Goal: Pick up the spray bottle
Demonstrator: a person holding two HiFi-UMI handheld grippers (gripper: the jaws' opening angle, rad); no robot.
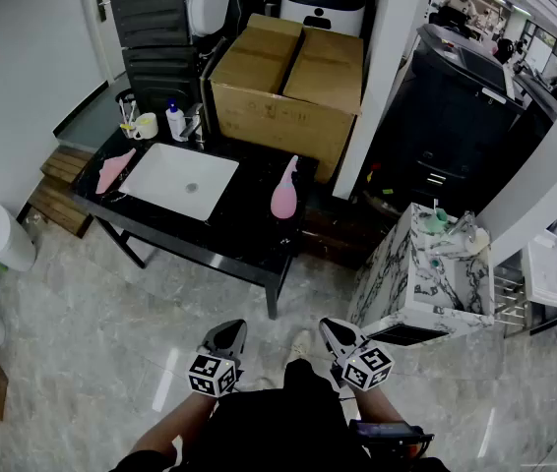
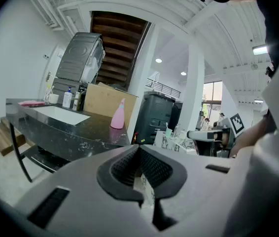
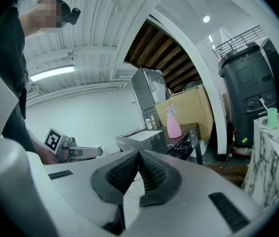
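Note:
A pink spray bottle (image 1: 284, 193) stands upright near the right end of a black countertop (image 1: 249, 226), beside a white sink (image 1: 180, 181). It also shows small and far in the left gripper view (image 2: 118, 115) and in the right gripper view (image 3: 172, 123). Both grippers hang low in the head view, well short of the counter, over the floor. My left gripper (image 1: 227, 334) is shut with nothing between its jaws. My right gripper (image 1: 335, 331) is shut and empty too. Each points roughly level toward the counter.
Large cardboard boxes (image 1: 288, 82) stand behind the counter. A pink cloth (image 1: 113, 171), a cup (image 1: 147, 125) and a soap bottle (image 1: 175, 121) sit around the sink. A marble-patterned cabinet (image 1: 426, 278) stands at the right, a white pillar (image 1: 382, 72) behind it.

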